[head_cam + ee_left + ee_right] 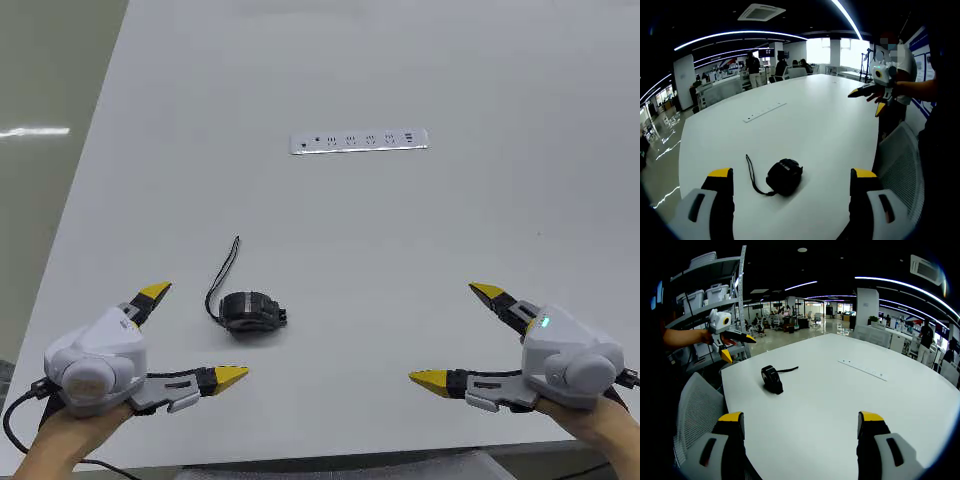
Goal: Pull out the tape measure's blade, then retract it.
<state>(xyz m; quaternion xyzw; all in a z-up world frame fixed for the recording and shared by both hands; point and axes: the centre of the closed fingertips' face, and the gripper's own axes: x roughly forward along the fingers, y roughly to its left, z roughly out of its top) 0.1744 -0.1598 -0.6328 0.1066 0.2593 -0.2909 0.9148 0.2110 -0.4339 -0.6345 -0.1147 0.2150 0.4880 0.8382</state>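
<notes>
A small black tape measure (252, 312) with a thin black wrist cord lies on the white table (380, 230), its blade fully inside. It also lies ahead of the jaws in the left gripper view (784, 176) and at mid-left in the right gripper view (772, 378). My left gripper (190, 335) hovers open just left of it near the table's front edge, nothing between its yellow-tipped fingers. My right gripper (465, 335) hovers open well to the right, apart from the tape measure.
A white power strip (358, 141) lies flat farther back on the table. A mesh chair back (900, 165) stands at the near edge. Beyond the table are an open office, shelves with bins (710, 295) and distant people.
</notes>
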